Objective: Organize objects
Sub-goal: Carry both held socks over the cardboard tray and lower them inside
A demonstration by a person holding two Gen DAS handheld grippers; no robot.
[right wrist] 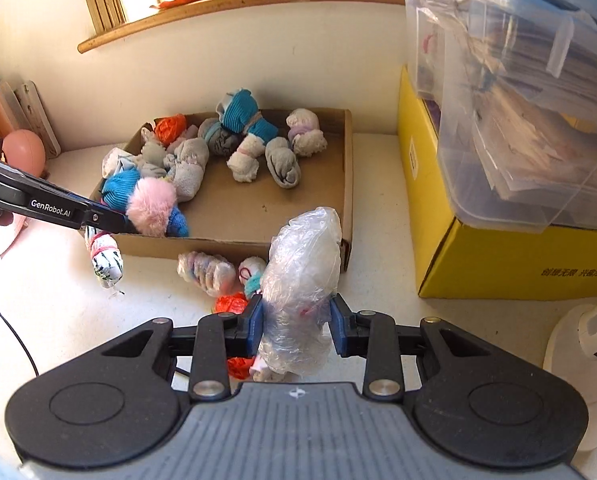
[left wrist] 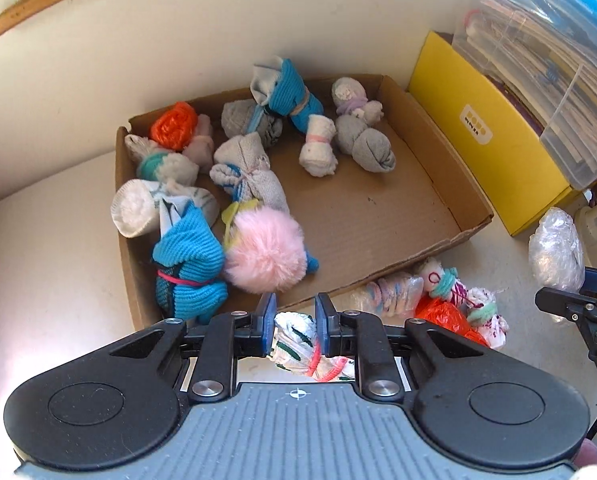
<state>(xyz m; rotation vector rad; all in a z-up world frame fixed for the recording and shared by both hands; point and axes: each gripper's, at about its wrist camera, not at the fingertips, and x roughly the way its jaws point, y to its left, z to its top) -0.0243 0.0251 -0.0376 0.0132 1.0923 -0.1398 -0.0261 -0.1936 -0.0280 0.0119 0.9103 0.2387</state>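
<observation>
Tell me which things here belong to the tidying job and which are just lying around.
Job: cardboard tray, white-and-green sock roll in left gripper, plastic-wrapped bundle in right gripper, loose bundles.
Lying about: yellow box, clear bin, pink egg.

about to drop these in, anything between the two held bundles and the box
Nothing visible blocks either. The left gripper holds a white sock bundle, the right gripper a plastic-wrapped bundle, both just short of the box's low near wall. Its right half is bare.
</observation>
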